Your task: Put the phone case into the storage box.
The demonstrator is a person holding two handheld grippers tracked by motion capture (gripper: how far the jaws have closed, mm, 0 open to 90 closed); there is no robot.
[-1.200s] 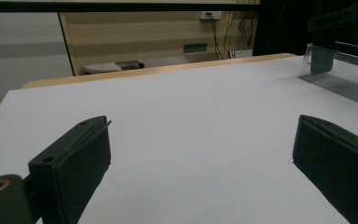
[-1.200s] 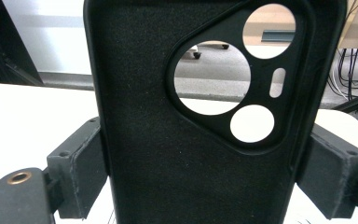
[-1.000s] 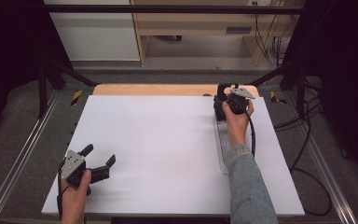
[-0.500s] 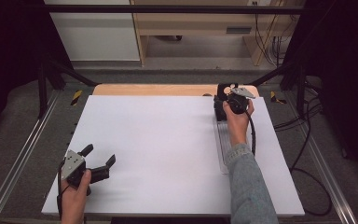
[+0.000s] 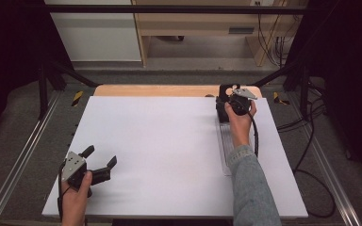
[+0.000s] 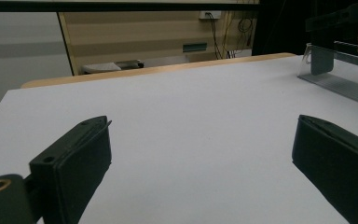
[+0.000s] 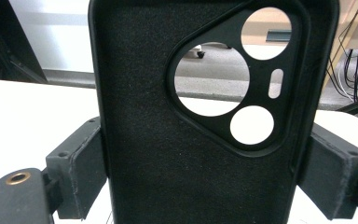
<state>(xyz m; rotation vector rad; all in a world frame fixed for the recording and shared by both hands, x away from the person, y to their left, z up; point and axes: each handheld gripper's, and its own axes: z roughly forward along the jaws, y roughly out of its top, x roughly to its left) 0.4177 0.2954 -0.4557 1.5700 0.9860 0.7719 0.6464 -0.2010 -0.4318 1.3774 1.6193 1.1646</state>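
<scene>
A black phone case [image 7: 158,154] with a triangular camera cut-out stands upright between my right gripper's [image 7: 209,168] jaws, which are shut on its two long sides. From above, that gripper [image 5: 227,100] holds the case [image 5: 224,93] at the far right of the white board [image 5: 169,136], over the far end of a clear plastic rail [image 5: 226,147]. My left gripper [image 5: 100,156] rests at the board's near left corner, open, with nothing between its jaws [image 6: 200,154]. The rail [image 6: 342,80] lies well off to its right.
A wooden table edge [image 5: 155,90] runs behind the board. Black cables [image 5: 311,141] trail on the grey floor at the right, and metal frame rails [image 5: 19,160] flank the table. A sleeve [image 5: 252,188] crosses the board's right side.
</scene>
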